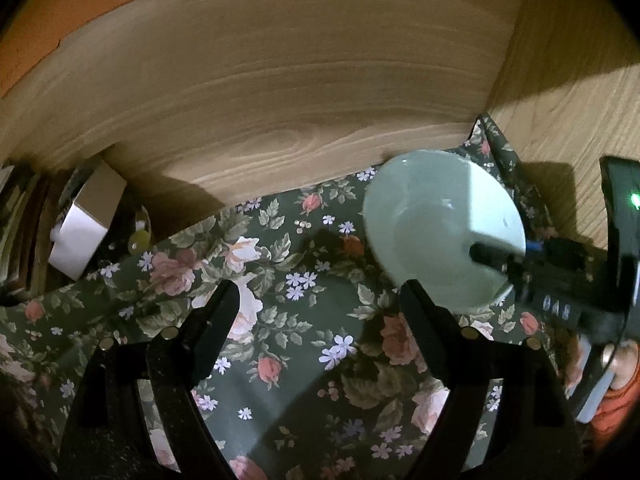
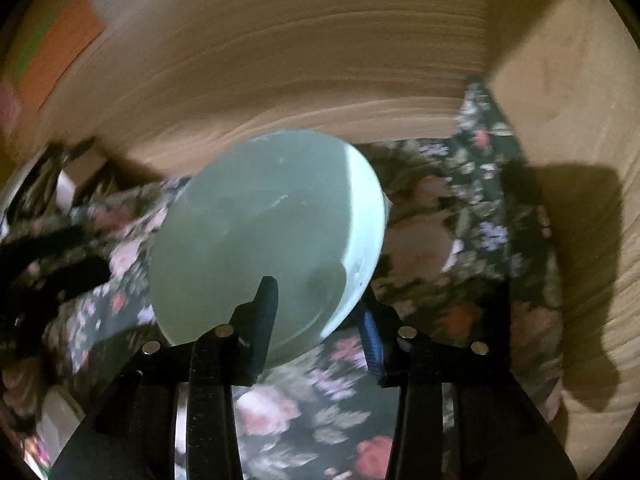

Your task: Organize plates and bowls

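A: Pale green bowl (image 2: 256, 236) up on its edge, tipped, hollow facing the right camera, over the floral cloth (image 2: 452, 216).

B: Right gripper (image 2: 316, 312) straddling the bowl's near rim. One finger (image 2: 264, 308) inside the hollow, the blue-padded one (image 2: 370, 336) outside the wall. Jaws narrow, clamped on that rim.

A: Blurred on the right view, though. Cloth smeared, rim edge soft.

B: Sharper from the left camera. Same bowl (image 1: 440, 236) at the right, close to the corner where the wooden back wall (image 1: 280, 92) meets the side wall (image 1: 568, 60).

A: Tilted there too, open side turned toward the left camera, lower edge near the cloth (image 1: 304, 320). Touching it or just above, hard to tell.

B: Right gripper (image 1: 500, 262) reaching in from the right edge, dark fingertip lying over the inside of the bowl.

A: Left gripper (image 1: 316, 304) now. Jaws wide, nothing between them but roses and little blue flowers.

B: Right-hand finger (image 1: 420, 312) of that one just beside the bowl's lower edge, overlapping it in view. No grip there.

A: Far left, a white box (image 1: 86, 228) against the back wall, well apart from the bowl.

B: Orange patch (image 1: 92, 4) up at the top left, above the wood.

A: Strong shadow of the right tool thrown on the side wall (image 2: 580, 184).
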